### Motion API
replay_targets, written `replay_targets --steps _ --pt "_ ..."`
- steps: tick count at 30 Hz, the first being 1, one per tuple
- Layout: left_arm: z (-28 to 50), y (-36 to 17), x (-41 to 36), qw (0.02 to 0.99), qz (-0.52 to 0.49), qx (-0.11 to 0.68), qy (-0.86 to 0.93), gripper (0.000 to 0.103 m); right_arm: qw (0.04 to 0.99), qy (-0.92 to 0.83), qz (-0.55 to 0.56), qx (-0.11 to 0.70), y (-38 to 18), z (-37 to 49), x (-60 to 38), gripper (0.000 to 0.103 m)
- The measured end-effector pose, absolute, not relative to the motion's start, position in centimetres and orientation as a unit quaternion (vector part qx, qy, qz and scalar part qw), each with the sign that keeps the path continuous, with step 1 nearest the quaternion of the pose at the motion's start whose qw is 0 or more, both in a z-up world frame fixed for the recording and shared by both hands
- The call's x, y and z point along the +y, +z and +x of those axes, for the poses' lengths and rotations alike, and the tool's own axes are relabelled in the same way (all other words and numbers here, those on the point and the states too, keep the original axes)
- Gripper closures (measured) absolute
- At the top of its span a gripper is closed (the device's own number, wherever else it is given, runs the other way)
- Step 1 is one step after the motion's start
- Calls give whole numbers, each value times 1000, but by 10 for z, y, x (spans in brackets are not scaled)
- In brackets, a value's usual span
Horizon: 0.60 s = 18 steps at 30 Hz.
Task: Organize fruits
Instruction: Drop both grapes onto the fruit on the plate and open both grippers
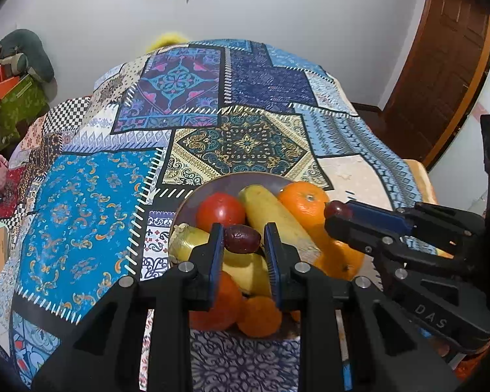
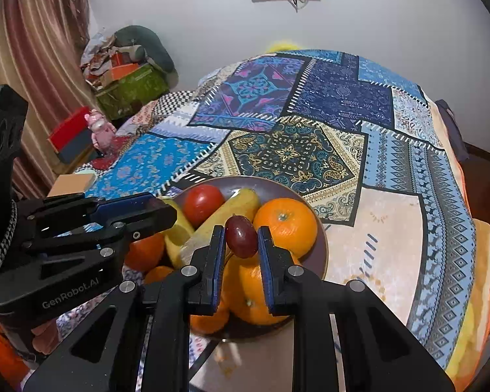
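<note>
A brown plate (image 1: 245, 179) holds a red tomato (image 1: 219, 210), bananas (image 1: 271, 219), oranges (image 1: 302, 204) and small mandarins (image 1: 259, 317). My left gripper (image 1: 243, 240) is open over the plate, with a dark red grape (image 1: 241, 238) between its fingers, touching the left pad and lying on a banana. My right gripper (image 2: 241, 238) is shut on another dark red grape (image 2: 241, 236), held above the plate (image 2: 323, 245) beside a large orange (image 2: 285, 223). It also shows in the left wrist view (image 1: 338, 210), and the left gripper in the right wrist view (image 2: 166, 210).
The plate stands on a table under a blue patchwork cloth (image 1: 212, 114). A wooden door (image 1: 441, 65) is at the right. Boxes and clutter (image 2: 127, 78), a pink toy (image 2: 101, 129) and a curtain (image 2: 32, 49) are at the left.
</note>
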<state>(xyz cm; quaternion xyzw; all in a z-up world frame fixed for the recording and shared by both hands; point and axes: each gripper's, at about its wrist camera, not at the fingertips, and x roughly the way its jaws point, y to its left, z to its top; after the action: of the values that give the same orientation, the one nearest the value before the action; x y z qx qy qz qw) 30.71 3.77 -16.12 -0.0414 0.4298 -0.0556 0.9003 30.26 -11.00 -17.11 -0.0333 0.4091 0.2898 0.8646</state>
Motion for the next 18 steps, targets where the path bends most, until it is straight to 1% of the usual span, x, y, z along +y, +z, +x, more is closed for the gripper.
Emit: replay_targets --steps 10,12,14,16,18 --pt "324 -178 41 892 -48 445 -57 78 854 291 -29 430 -183 313 -107 83" --pt "325 -179 41 891 -51 448 -58 76 854 292 -27 430 -182 311 -107 83" --pt "324 -179 41 891 -51 448 -56 68 852 294 -25 432 -181 311 -108 83" --pt "321 -176 41 894 -51 443 -55 63 851 296 -23 432 -178 309 -109 80" --pt "315 -169 41 897 -51 435 -55 62 854 297 -18 427 -172 305 -112 76"
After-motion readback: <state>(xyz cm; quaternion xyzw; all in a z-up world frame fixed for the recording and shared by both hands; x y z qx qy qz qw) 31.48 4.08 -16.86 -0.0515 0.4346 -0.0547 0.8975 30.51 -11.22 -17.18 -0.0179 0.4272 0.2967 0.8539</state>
